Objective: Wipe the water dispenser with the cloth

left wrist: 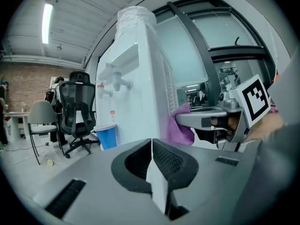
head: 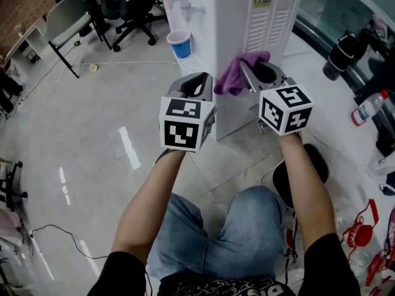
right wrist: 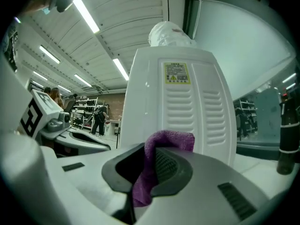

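Where glossy floor [head: 92,116] spreads, water dispenser [head: 231,23], cloth [head: 237,76], office chairs [head: 137,8]

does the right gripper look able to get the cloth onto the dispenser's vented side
Probably yes: the right gripper is shut on the purple cloth, the water dispenser has its vented side right ahead, and nothing stands between them.

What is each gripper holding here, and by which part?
The right gripper pinches the purple cloth by a bunched fold; the left gripper is shut, empty.
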Demonstrator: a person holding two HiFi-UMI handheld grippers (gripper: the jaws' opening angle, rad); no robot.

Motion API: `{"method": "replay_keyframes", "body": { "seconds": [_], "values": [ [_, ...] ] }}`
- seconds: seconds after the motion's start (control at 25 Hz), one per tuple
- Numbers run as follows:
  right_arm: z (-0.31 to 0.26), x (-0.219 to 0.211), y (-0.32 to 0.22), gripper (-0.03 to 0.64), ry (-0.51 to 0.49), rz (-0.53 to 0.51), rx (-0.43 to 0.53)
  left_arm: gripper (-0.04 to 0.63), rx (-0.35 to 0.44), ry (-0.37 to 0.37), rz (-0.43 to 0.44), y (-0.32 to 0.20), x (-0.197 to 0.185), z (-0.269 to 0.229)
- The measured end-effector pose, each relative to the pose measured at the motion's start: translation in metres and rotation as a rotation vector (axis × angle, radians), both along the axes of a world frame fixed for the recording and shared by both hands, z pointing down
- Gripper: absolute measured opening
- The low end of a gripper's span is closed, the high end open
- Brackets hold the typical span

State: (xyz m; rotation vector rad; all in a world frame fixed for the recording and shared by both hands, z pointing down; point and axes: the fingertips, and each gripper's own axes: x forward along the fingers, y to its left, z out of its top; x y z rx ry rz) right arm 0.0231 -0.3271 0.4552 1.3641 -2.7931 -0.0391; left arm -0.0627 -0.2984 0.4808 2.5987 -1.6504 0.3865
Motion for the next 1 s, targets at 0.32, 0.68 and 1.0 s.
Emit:
{"method": "replay_keyframes", "body": {
  "seconds": [0.32, 0.68, 1.0],
  "values": [
    [0.078, -0.004, 0.001, 0.032, -0.001, -0.012, -0.101, 0.028, -0.036, -0.013, -0.002, 0.003, 0.001, 0.034],
    [0.168, -0.012, 0.002, 0.032, -0.011, -0.018, -0.221, 0.029, -0.071, -0.025, -0.033, 0.006, -0.009, 0.074],
    [0.25, -0.017, 0.006, 0.032, 0.016, -0.002, -0.362, 0.029, -0.111, -0.053, -0.051, 0.009, -0.017, 0.101]
  ]
}}
